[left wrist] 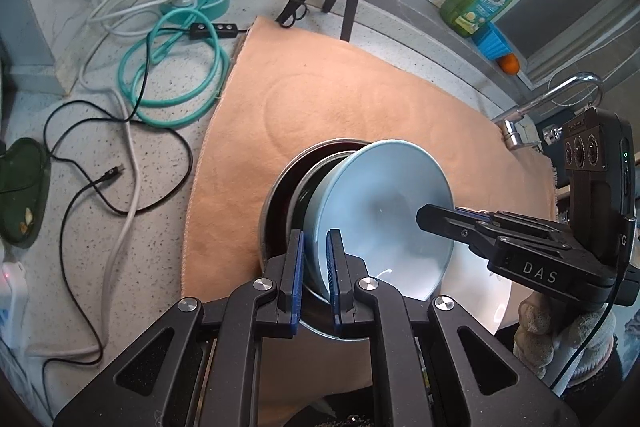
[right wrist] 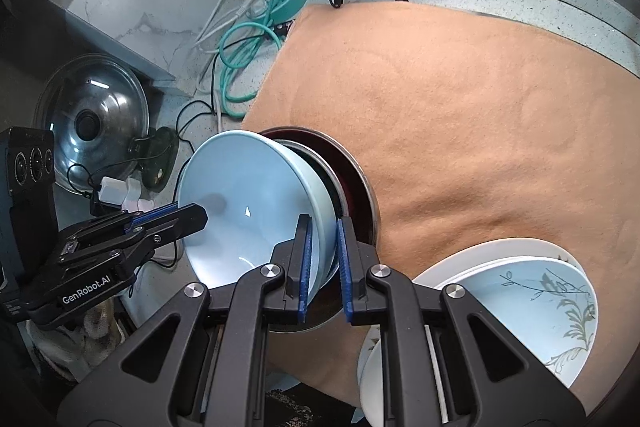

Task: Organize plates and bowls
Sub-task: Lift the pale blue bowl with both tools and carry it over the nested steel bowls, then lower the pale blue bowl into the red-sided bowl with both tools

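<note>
While both tools pinch opposite rims of the nested blue bowl [left wrist: 372,211], left gripper [left wrist: 316,267] and right gripper [right wrist: 322,259] carry it above the tan mat [left wrist: 328,95]; next likely lowering it level.

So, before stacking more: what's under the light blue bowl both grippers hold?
The light blue bowl sits nested in a dark bowl, itself inside a metal-rimmed bowl. The blue bowl covers their insides, so any contents stay hidden.
</note>
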The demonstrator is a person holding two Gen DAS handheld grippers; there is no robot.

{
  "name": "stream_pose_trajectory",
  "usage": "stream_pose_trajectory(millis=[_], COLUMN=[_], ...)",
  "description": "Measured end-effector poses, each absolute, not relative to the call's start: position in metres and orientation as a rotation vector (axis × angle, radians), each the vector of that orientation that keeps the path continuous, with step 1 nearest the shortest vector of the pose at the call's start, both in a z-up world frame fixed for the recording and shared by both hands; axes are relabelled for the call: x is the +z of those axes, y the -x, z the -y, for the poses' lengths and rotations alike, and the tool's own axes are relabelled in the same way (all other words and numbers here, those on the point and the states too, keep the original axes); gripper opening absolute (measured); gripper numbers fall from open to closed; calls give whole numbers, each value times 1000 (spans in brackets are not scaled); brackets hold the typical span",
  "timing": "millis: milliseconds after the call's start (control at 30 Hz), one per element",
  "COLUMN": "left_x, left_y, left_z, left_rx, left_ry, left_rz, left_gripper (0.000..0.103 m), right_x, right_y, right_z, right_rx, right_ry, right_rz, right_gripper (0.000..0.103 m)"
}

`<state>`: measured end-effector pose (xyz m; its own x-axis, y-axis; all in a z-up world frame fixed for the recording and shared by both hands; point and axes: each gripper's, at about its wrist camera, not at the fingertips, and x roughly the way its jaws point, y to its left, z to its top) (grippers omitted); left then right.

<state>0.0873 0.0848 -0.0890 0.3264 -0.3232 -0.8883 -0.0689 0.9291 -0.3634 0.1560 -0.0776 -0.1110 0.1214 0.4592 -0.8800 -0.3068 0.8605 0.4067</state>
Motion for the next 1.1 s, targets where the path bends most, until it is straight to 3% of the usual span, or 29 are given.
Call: stream_pose_trajectory(millis=[1100], left_x=[-86], left_y=[-76], left_z=[-111], left_rx=[-122], left_ry=[441], left_rz=[-1187], left_gripper=[9], right_x=[-96], right_y=[-148], right_z=[96], right_rx=[565], right_ry=[-181], right_rz=[-1273], right_gripper=[16])
